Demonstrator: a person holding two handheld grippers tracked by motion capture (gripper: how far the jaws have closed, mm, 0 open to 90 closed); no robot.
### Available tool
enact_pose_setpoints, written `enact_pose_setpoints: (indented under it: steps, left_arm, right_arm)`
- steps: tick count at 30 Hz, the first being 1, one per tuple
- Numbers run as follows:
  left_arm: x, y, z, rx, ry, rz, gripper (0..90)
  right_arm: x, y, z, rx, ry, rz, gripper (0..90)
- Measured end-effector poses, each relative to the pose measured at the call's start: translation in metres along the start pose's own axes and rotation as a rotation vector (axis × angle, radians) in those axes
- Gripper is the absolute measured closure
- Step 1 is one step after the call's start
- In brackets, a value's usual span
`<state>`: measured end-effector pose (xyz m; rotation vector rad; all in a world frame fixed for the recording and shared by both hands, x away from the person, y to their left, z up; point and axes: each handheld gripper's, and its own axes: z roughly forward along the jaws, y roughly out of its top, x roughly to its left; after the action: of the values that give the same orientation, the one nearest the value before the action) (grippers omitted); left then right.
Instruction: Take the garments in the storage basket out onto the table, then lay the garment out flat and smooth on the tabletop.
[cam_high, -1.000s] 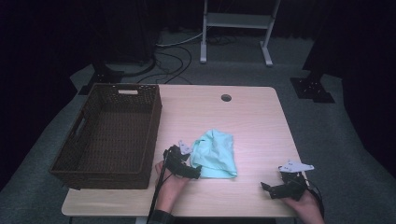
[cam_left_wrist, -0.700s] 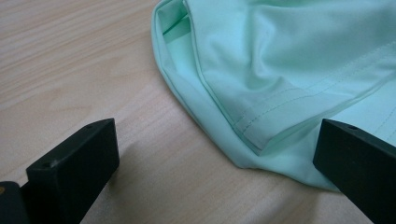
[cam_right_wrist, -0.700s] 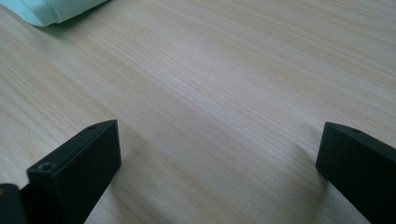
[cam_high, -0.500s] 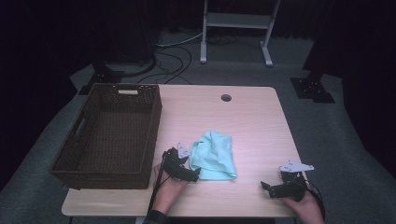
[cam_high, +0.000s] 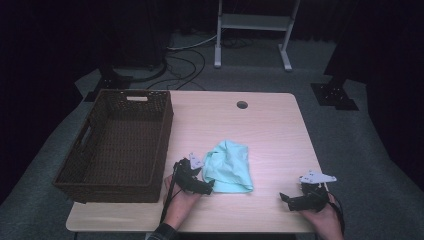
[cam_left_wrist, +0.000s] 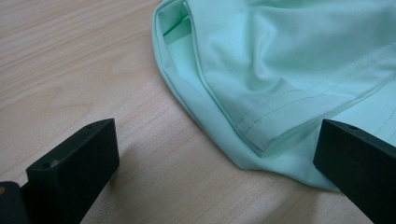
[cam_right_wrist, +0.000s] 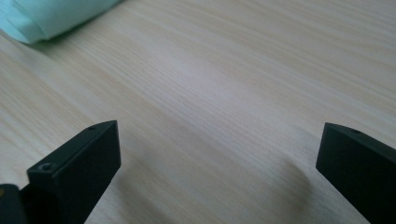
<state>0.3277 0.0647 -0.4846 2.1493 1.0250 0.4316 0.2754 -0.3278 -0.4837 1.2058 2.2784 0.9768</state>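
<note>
A crumpled mint-green cloth lies on the wooden table near its front middle. My left gripper rests low at the cloth's front left corner and is open. In the left gripper view the cloth's stitched hem lies between the two spread jaws, with the right fingertip over the fabric's edge. My right gripper sits near the front right of the table, open, its jaws pointing left over bare wood. A corner of the cloth appears far off in the right gripper view.
A dark brown wicker basket stands empty on the left side of the table. A small round hole is in the tabletop near the far edge. Cables and a metal stand lie on the floor beyond.
The left gripper has edged slightly toward the cloth's corner. The right gripper has barely moved.
</note>
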Motion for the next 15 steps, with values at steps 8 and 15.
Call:
enact_pose_setpoints:
  steps: [8,15]
  left_arm:
    - [0.0,0.0,0.0,0.001,-0.001,0.001,0.0]
    - [0.0,0.0,0.0,0.001,0.0,0.002,0.0]
  right_arm:
    - [0.001,0.007,-0.003,-0.055,0.012,-0.016,0.0]
    - [-0.003,0.012,-0.005,-0.083,0.035,-0.005,0.0]
